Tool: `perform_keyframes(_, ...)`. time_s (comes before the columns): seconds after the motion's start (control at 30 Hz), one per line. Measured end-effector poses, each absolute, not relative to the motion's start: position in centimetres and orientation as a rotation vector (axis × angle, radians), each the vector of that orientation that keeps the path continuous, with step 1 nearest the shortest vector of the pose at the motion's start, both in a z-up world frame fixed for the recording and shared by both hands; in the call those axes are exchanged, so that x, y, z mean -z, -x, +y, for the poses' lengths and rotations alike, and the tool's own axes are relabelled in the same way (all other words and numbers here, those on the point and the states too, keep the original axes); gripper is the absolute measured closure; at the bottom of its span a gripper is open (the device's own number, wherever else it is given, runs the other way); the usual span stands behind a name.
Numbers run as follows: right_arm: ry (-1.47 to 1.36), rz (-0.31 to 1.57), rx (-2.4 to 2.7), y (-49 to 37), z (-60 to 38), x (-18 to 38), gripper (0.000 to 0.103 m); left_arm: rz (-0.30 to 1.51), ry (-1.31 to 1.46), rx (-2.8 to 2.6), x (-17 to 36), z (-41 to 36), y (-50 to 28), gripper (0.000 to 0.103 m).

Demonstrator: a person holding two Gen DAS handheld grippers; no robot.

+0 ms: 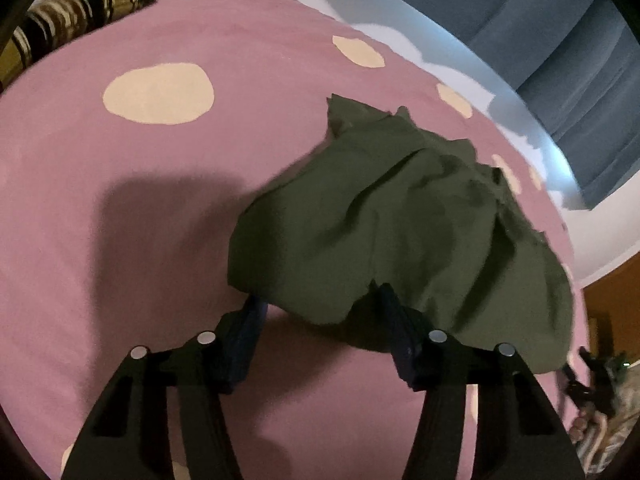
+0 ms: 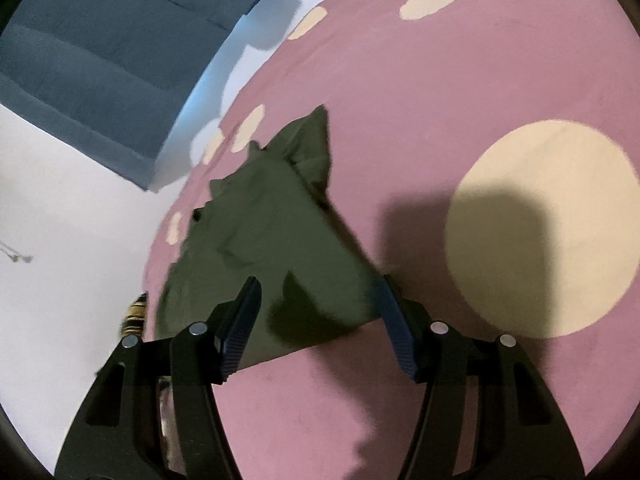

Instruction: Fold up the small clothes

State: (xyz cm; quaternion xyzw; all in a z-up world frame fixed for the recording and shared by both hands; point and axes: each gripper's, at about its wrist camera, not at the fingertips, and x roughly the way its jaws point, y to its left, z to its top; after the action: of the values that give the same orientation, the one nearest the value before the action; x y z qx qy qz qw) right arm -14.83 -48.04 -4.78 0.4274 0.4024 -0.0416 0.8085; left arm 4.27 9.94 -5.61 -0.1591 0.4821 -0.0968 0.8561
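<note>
Black gripper arms with dark blue ribbed pads fill the near edge of both views. Left gripper [image 1: 320, 308] — jaws spread, a drooping hem of the olive-green garment [image 1: 400, 216] hanging between them, pads not visibly pressing on it. Right gripper [image 2: 316, 304] — jaws likewise spread, straddling a near corner of the same garment [image 2: 264, 232], cloth between the pads but seemingly not yet pinched.

Garment lying crumpled on the pink bedspread [image 1: 120, 240], close to the bed's far edge beside the wall, rumpled and bunched rather than flat. Large cream spots [image 1: 158, 92] printed across the spread.

Step in hand, judged from this: taking hold of the near edge at two points, before any fold is made. Task barely begun — nothing laid flat or doubled over yet.

Next move calls for closing each pair of pads on a single layer of hem, then lifting and spreading the cloth flat towards the open middle of the bed.

Around: blue curtain [image 1: 540, 40] hanging past the far edge, pale wall [image 2: 60, 220], a striped brown-and-yellow cushion [image 1: 68, 20] at a far corner. Nothing lying on the open spread to block the work; bunched layers and the nearby bed edge look like the main hindrances.
</note>
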Motion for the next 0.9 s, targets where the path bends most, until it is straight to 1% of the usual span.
perform_keyframes(0.13,-0.902,0.869,0.105,14.8,-48.4,5.5,0.043,1.006,0.281,0.150,5.8,9.4,-4.4,0.053)
perform_keyframes(0.17,-0.882,0.874,0.103,14.6,-48.3,5.5,0.049,1.004,0.278,0.145,5.8,9.5,-4.5,0.054)
perform_keyframes(0.2,-0.855,0.881,0.115,14.5,-48.2,5.4,0.068,1.000,0.276,0.139,5.8,9.5,-4.4,0.055)
perform_keyframes(0.23,-0.822,0.893,0.131,14.3,-48.0,5.4,0.078,0.998,0.276,0.137,5.7,9.5,-4.5,0.055)
perform_keyframes(0.27,-0.794,0.907,0.132,14.2,-47.9,5.6,0.082,0.997,0.274,0.135,5.8,9.4,-4.5,0.055)
perform_keyframes(0.3,-0.783,0.903,0.127,14.2,-47.9,5.9,0.084,0.997,0.270,0.134,5.8,9.4,-4.5,0.055)
perform_keyframes(0.4,-0.822,0.888,0.106,14.5,-48.5,6.1,0.084,0.994,0.259,0.132,5.7,9.3,-4.5,0.055)
perform_keyframes(0.53,-0.886,0.872,0.137,15.3,-49.9,4.7,0.079,0.993,0.262,0.147,5.7,9.5,-4.5,0.054)
perform_keyframes(0.6,-0.864,0.809,0.182,16.0,-50.0,2.5,0.072,0.991,0.269,0.152,5.7,9.6,-4.6,0.054)
perform_keyframes(0.63,-0.853,0.778,0.166,15.9,-49.5,1.4,0.070,0.991,0.269,0.152,5.7,9.6,-4.5,0.054)
perform_keyframes(0.7,-0.829,0.754,0.068,14.6,-47.3,-0.7,0.061,0.990,0.267,0.152,5.7,9.5,-4.6,0.053)
perform_keyframes(0.73,-0.818,0.762,0.003,13.4,-45.7,-1.4,0.059,0.988,0.264,0.153,5.7,9.4,-4.6,0.052)
perform_keyframes(0.83,-0.809,0.819,-0.182,8.8,-41.0,-2.1,0.059,0.983,0.260,0.154,5.7,9.4,-4.5,0.051)
perform_keyframes(0.9,-0.807,0.879,-0.293,4.3,-37.7,-1.8,0.059,0.984,0.263,0.157,5.7,9.4,-4.6,0.051)
